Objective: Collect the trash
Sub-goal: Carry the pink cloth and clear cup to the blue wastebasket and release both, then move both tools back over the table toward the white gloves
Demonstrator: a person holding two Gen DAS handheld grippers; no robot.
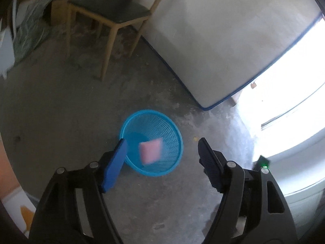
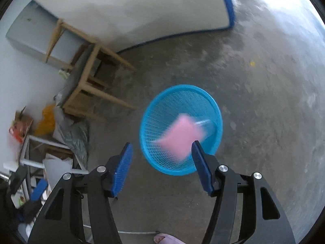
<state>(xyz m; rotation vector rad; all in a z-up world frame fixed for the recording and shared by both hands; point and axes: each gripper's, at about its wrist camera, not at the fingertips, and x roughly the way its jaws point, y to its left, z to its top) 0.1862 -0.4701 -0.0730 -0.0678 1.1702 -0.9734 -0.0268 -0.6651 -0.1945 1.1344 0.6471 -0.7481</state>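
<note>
Left wrist view
- Left gripper: your jaws stand apart with nothing between the pads; it points down at the floor.
- Blue basket: it sits on the concrete just ahead of and below your fingertips; your left blue pad overlaps its near rim in this view.
- Pink item: a blurred pink square shows inside the basket's mouth, between your 2 fingers and below them. Whether it is falling or already resting in the mesh cannot be told from the blur.
- Yellow scrap: a small speck lies on the floor just beyond your right finger, outside the basket.
- Chair: well ahead, beside the upright mattress.

Right wrist view
- Right gripper: your jaws are parted here too, gripping nothing.
- Pink item: blurred, over the basket's mesh, just ahead of your right pad and seemingly clear of it.
- Clear piece: something pale and see-through streaks beside the pink item; too smeared to name.
- Blue basket: directly ahead of your fingertips.
- Yellow scrap: far ahead, to the right.

Handling
- Pink item: likely soft, light and squashy, like a sponge or folded cloth; take it across its 2 flat faces.
- Yellow scrap: probably tiny and thin; expect to pinch it flush against the floor.
</note>
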